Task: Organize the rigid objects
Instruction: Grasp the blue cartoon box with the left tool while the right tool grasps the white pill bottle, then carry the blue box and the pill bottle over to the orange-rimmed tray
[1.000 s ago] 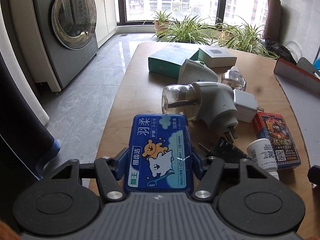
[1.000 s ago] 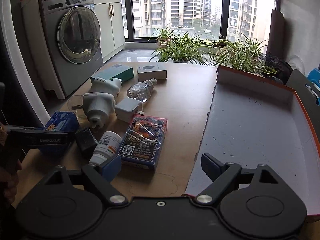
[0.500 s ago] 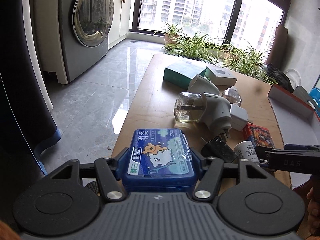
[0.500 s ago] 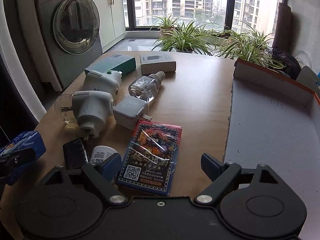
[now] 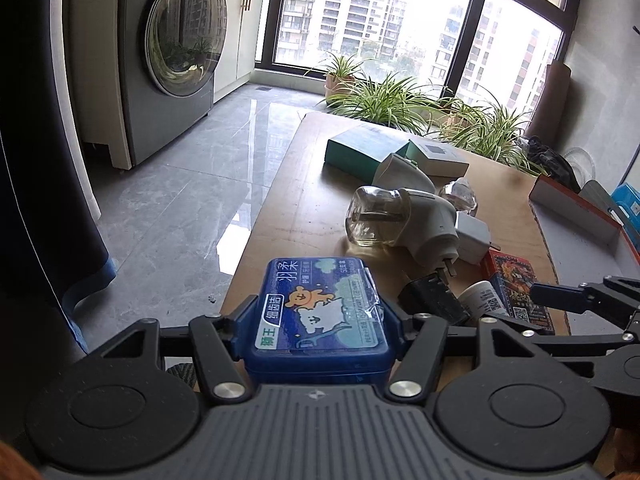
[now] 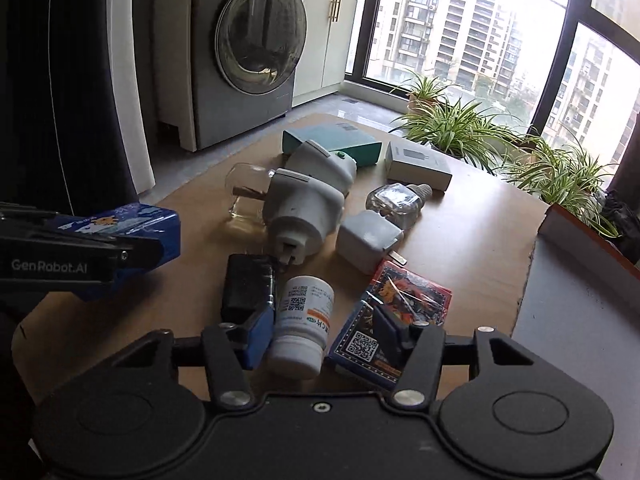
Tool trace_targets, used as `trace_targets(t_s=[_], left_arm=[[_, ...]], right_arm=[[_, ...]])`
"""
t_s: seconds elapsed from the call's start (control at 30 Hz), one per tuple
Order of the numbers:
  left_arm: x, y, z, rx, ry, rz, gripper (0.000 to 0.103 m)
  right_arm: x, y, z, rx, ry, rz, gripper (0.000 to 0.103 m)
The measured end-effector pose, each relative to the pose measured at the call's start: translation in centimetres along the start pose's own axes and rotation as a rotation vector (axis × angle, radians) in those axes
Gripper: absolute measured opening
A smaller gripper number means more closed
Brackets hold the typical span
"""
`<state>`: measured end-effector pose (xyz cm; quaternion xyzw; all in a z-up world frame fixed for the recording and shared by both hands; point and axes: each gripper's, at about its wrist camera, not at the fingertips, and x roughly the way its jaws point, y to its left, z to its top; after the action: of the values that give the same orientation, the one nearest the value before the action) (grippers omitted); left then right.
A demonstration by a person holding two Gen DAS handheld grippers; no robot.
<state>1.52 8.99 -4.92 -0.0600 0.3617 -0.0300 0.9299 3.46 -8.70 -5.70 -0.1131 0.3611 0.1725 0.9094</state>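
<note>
while tilted down — left claw (image 5: 318,314) clamping tin (image 5: 320,312)

Glossy plastic blue case (image 5: 320,312) (film-wrapped); matt wood table (image 6: 472,216).

A grey front-loading washing machine (image 5: 172,60) stands on glossy grey floor tiles (image 5: 180,208). Daylight enters tall dark-framed windows (image 6: 460,24) above potted spider plants (image 6: 456,124).

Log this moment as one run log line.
left gripper: shut on blue box | right gripper: closing around white bottle, not clamped | tray: empty
</note>
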Motion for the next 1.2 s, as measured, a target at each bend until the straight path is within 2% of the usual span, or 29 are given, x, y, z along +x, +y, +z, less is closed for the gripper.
trace_targets(t_s=[0.1,0.17,0.23,0.43,0.57,0.77,1.0,1.2], left_arm=[[0.0,0.2,0.0,-0.006,0.000,0.000,0.063],[0.0,0.2,-0.1,-0.005,-0.001,0.000,0.063],[0.0,0.1,-0.1,-0.003,-0.006,-0.002,0.063],[-0.3,-0.7,-0.2,0.014,-0.017,-0.010,0.063],[-0.7,-1.2,-0.2,0.023,-0.023,-0.005,0.063],[-1.8,-2.2,0.3,0.038,-0.054,-0.009,0.063],[-3.1,-5.9,1.8,0.062,-0.094,-0.074,0.063],[-2.5,-11.4,2.9,0.107,-0.087,-0.180,0.063]], right_arm=[[1.1,0.8,-0.1,-0.079,0.030,-0.003,0.068],[1.2,0.6,-0.1,-0.074,0.029,-0.016,0.060],[1.1,0.0,0.3,-0.045,0.028,0.008,0.046],[1.5,0.7,0.0,-0.067,0.082,0.041,0.041],[0.9,-0.1,-0.3,0.003,0.051,0.061,0.040],[-3.0,-2.0,0.3,0.070,-0.036,0.062,0.040],[-7.7,-7.5,-0.2,0.205,-0.093,-0.035,0.040],[-10.6,-13.6,-1.7,0.322,-0.121,-0.159,0.040]])
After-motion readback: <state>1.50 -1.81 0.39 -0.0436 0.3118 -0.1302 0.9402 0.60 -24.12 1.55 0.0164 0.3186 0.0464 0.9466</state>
